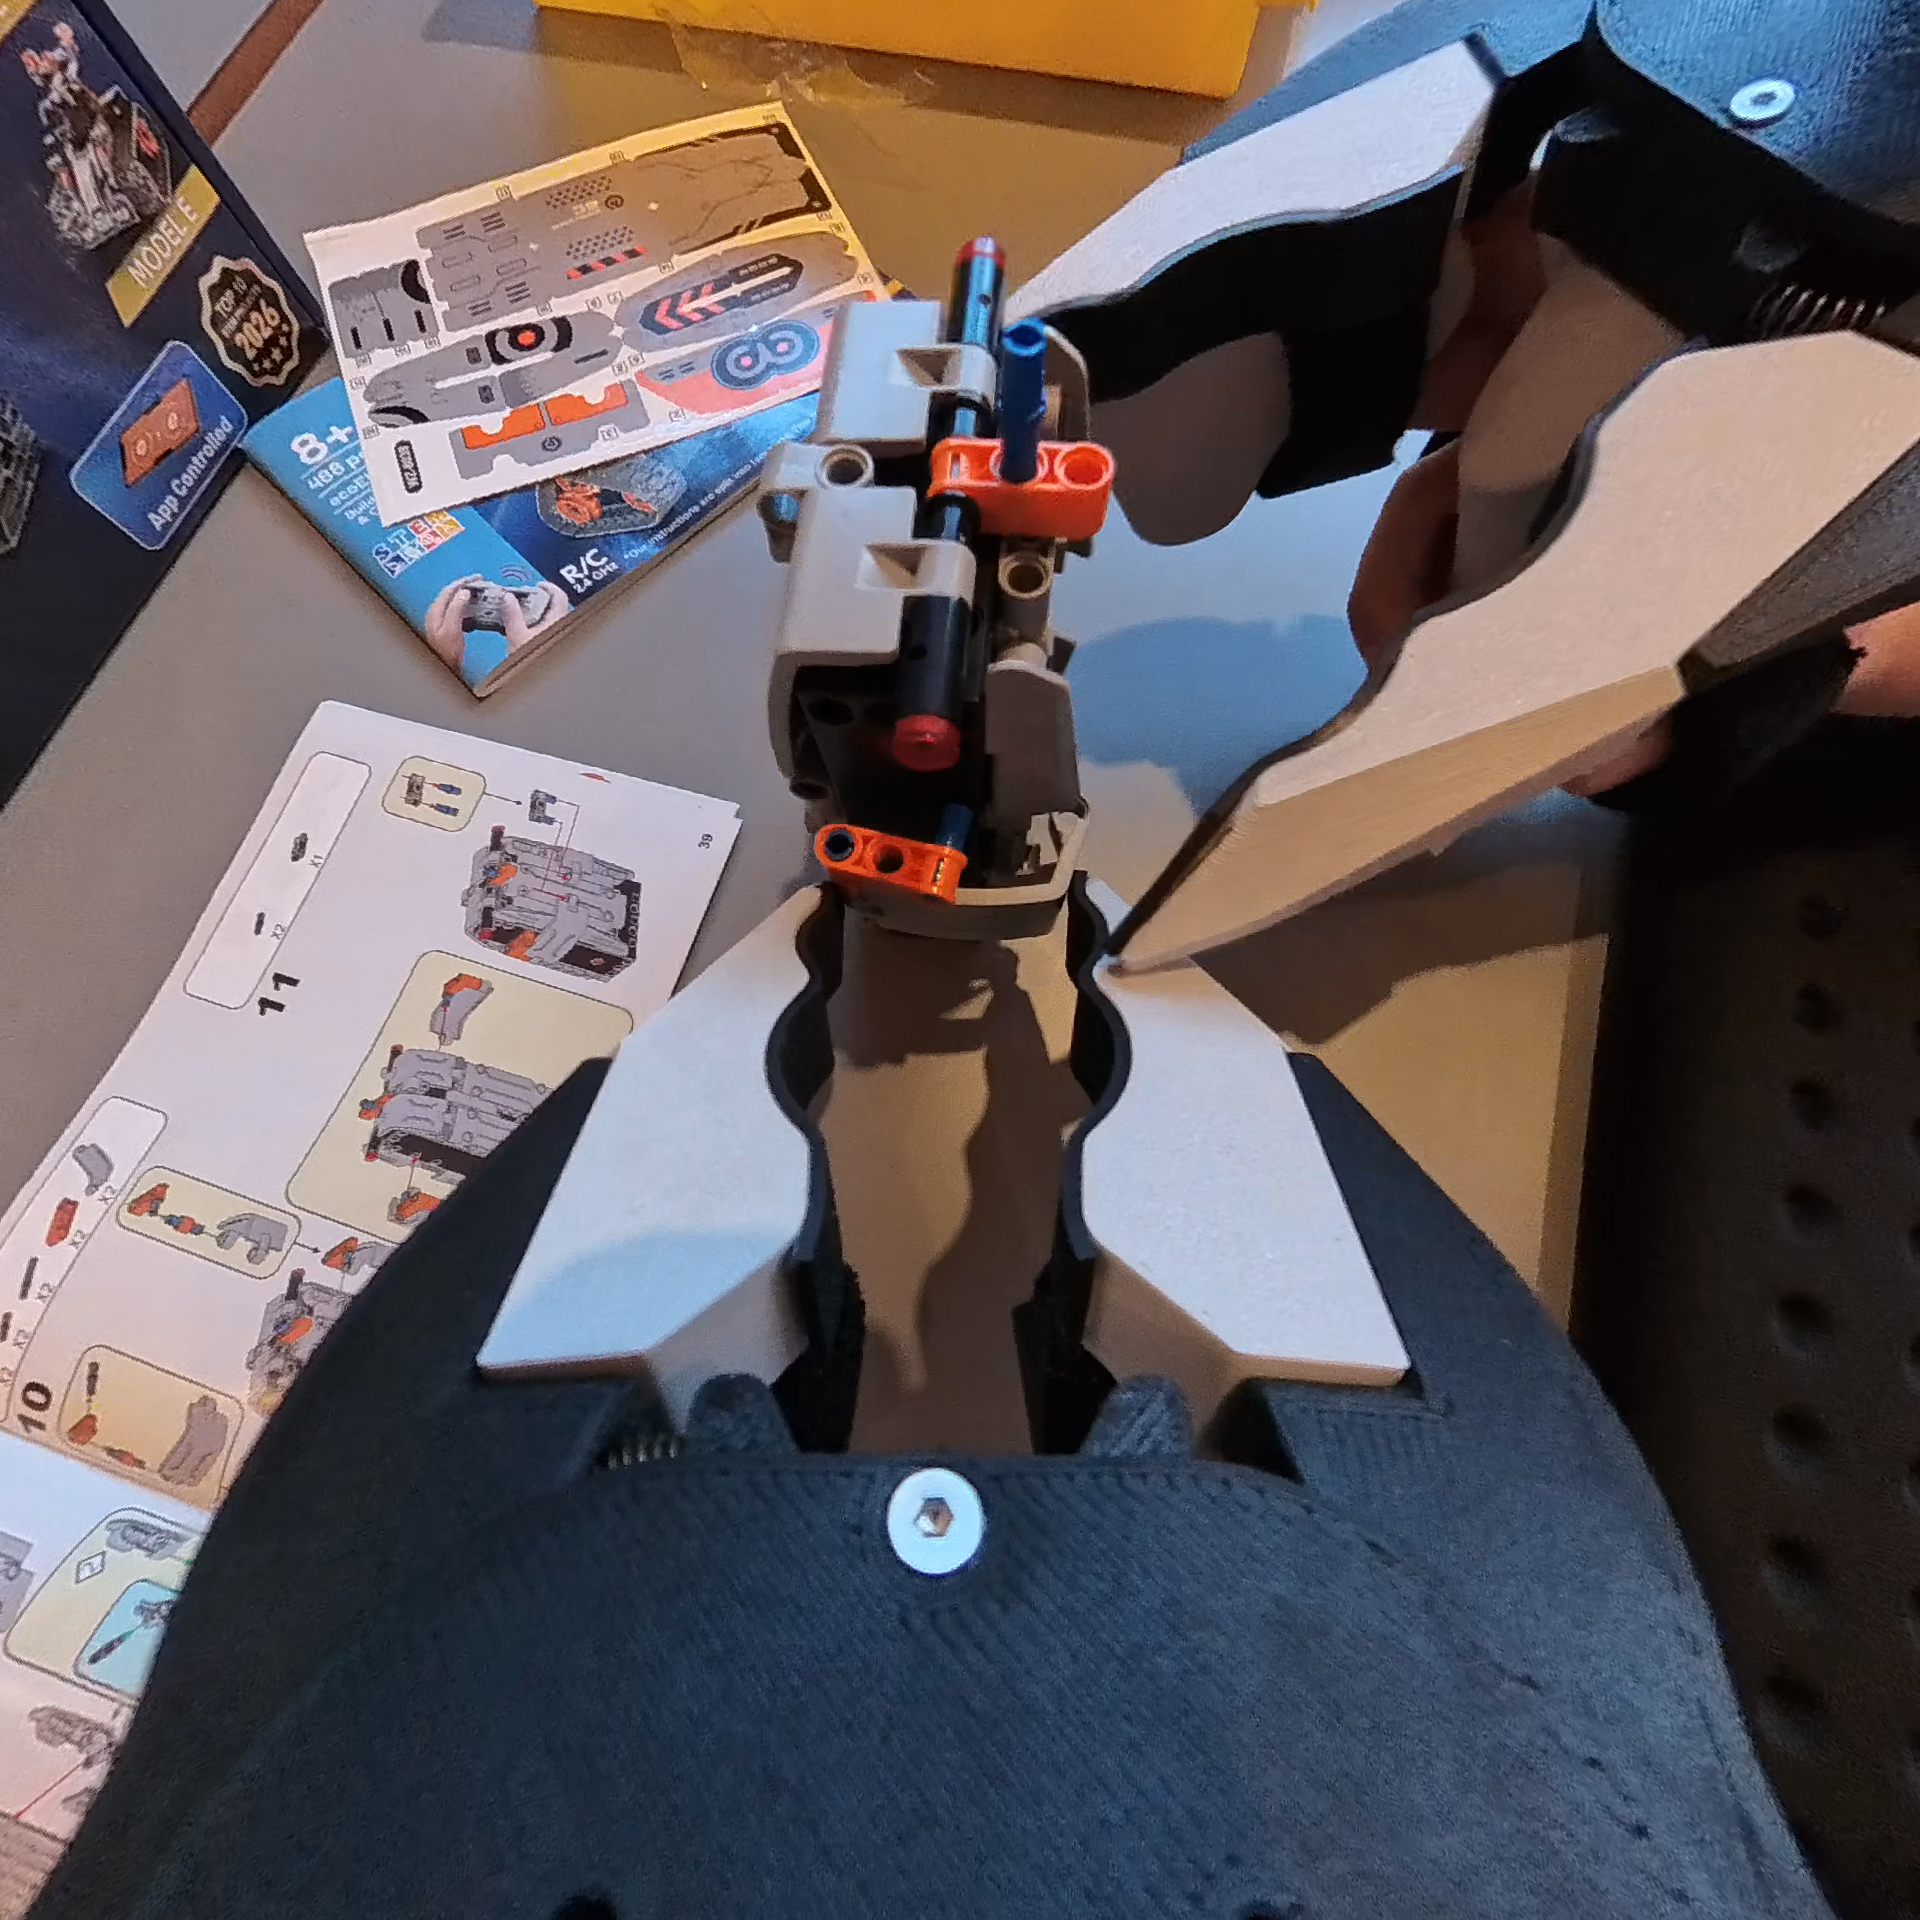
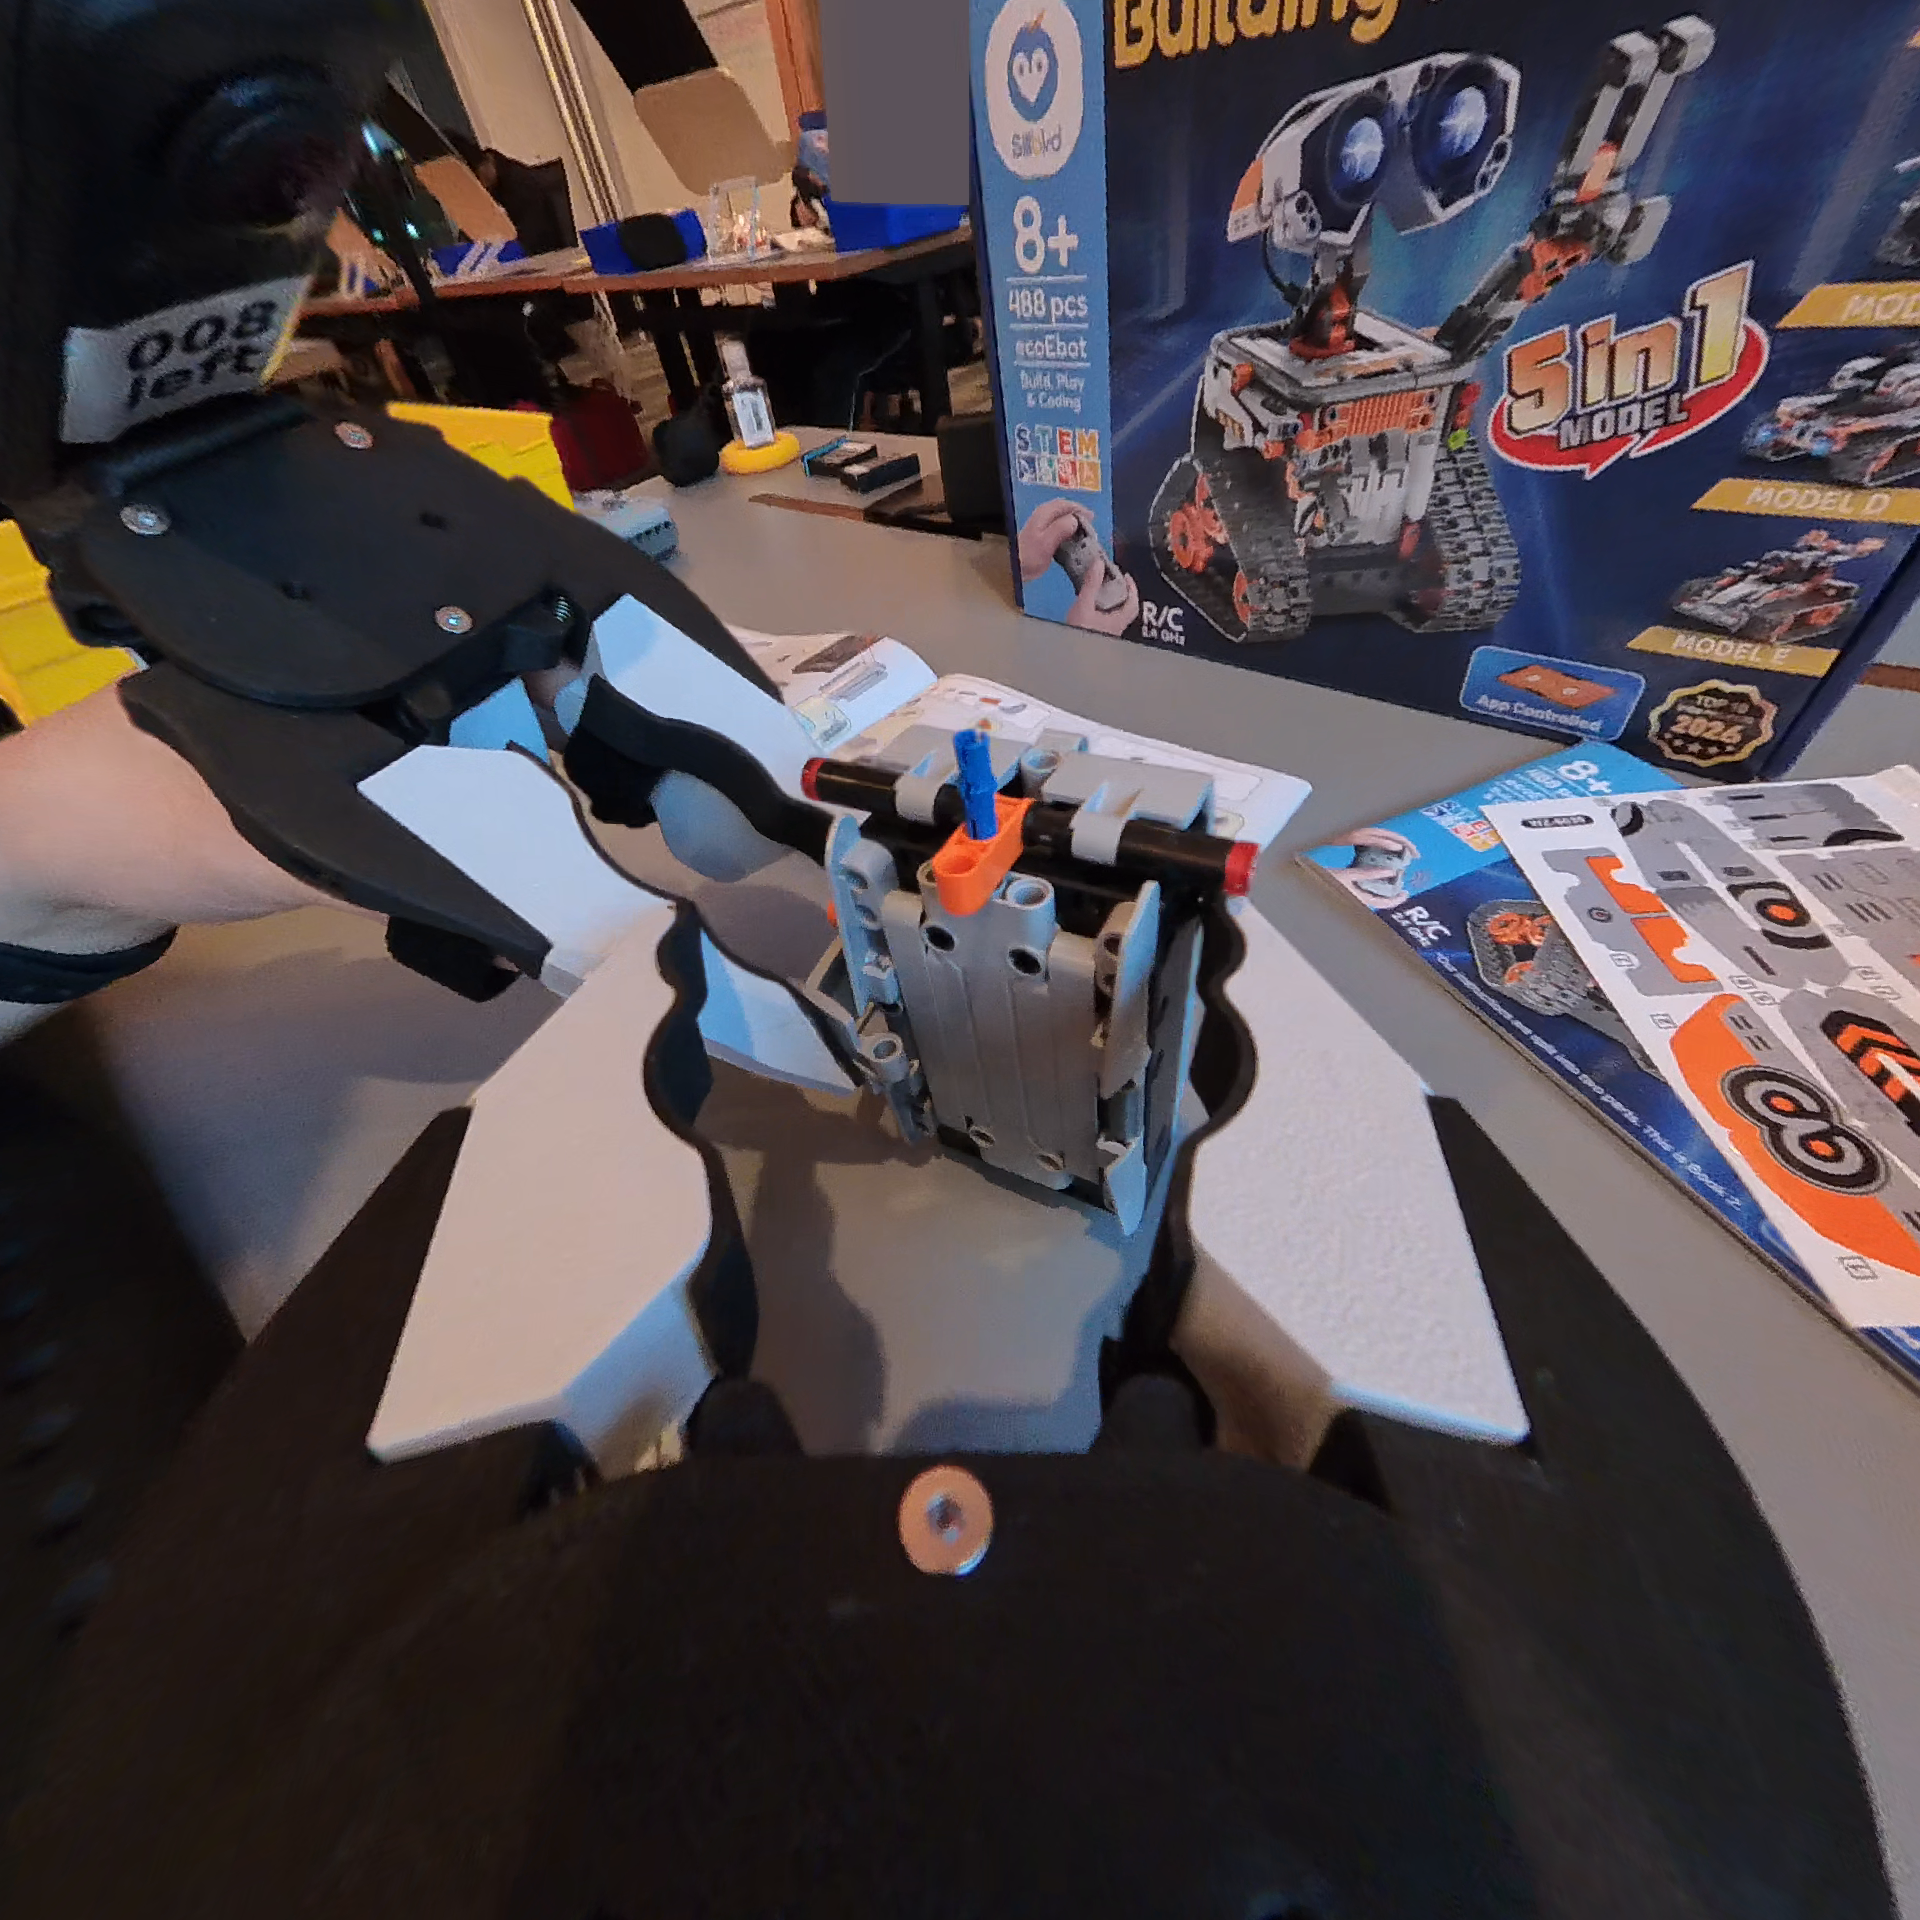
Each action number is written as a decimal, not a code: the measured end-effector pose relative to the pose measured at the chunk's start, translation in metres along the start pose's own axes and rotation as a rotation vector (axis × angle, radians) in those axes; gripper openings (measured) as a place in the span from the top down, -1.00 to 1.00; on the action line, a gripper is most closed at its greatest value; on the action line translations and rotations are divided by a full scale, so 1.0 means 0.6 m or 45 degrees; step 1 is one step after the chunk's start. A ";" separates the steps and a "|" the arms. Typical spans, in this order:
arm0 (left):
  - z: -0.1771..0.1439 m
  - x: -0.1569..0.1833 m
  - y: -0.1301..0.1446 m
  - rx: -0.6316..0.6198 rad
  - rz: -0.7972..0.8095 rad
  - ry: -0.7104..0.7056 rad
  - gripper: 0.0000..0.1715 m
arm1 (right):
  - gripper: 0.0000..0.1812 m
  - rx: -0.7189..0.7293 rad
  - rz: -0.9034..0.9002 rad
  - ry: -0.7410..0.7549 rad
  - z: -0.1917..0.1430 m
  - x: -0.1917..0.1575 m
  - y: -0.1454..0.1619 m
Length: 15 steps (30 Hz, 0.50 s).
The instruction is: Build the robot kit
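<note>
A grey brick assembly (image 1: 883, 582) with a black axle (image 1: 966, 416) tipped red, orange connectors (image 1: 1023, 483) and an upright blue pin (image 1: 1018, 395) is held over the grey table. My left gripper (image 1: 956, 914) is shut on the assembly's near end. My right gripper (image 1: 1075, 634) comes in from the right, its jaws spread wide along the assembly's length. In the right wrist view the right gripper (image 2: 945, 987) straddles the assembly (image 2: 997, 1018): the right finger touches its end, the left finger stands apart. The left gripper (image 2: 831, 935) grips it from the left. The blue pin (image 2: 974, 779) sticks up from an orange connector (image 2: 971, 857).
An open instruction sheet (image 1: 364, 987), a blue booklet (image 1: 499, 561) and a sticker sheet (image 1: 582, 291) lie on the table to the left. The dark blue kit box (image 2: 1455, 364) stands behind. A yellow bin (image 1: 935, 31) is at the far edge. A black perforated panel (image 1: 1766, 1143) lies right.
</note>
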<state>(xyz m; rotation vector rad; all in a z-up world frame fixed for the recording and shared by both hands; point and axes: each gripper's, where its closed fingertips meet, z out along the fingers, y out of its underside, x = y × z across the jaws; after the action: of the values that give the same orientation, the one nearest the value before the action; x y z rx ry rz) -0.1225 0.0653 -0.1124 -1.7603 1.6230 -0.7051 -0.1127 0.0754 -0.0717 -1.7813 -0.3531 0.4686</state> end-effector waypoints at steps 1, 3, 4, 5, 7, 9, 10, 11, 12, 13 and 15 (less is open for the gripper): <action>0.000 0.000 -0.002 0.000 -0.001 -0.010 0.52 | -0.05 -0.023 0.001 0.009 -0.001 0.004 0.000; 0.001 -0.003 -0.003 -0.004 -0.013 -0.036 0.51 | -0.09 -0.089 0.006 0.029 -0.006 0.007 -0.003; 0.002 -0.002 -0.004 -0.005 -0.018 -0.044 0.52 | -0.11 -0.144 0.011 0.052 -0.010 0.011 -0.005; 0.004 -0.002 -0.005 -0.007 -0.024 -0.049 0.51 | -0.16 -0.203 0.017 0.069 -0.015 0.013 -0.008; 0.006 0.000 -0.006 -0.008 -0.042 -0.055 0.51 | -0.19 -0.300 0.050 0.094 -0.024 0.019 -0.025; 0.008 0.001 -0.007 -0.002 -0.056 -0.059 0.51 | -0.22 -0.386 0.111 0.093 -0.028 0.023 -0.047; 0.008 0.001 -0.008 0.001 -0.062 -0.061 0.51 | -0.23 -0.410 0.133 0.099 -0.027 0.026 -0.058; 0.009 0.001 -0.008 0.001 -0.068 -0.064 0.51 | -0.27 -0.443 0.137 0.108 -0.025 0.029 -0.065; 0.009 -0.001 -0.008 0.001 -0.077 -0.071 0.51 | -0.29 -0.490 0.119 0.125 -0.024 0.031 -0.066; 0.009 -0.002 -0.009 0.002 -0.088 -0.075 0.51 | -0.33 -0.538 0.087 0.153 -0.023 0.032 -0.060; 0.012 -0.001 -0.011 0.008 -0.110 -0.075 0.51 | -0.38 -0.563 0.011 0.180 -0.020 0.025 -0.046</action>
<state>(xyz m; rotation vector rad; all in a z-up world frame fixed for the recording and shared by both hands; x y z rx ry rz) -0.1128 0.0666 -0.1121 -1.8387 1.5116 -0.6911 -0.0933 0.0795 -0.0440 -2.2323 -0.3691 0.2803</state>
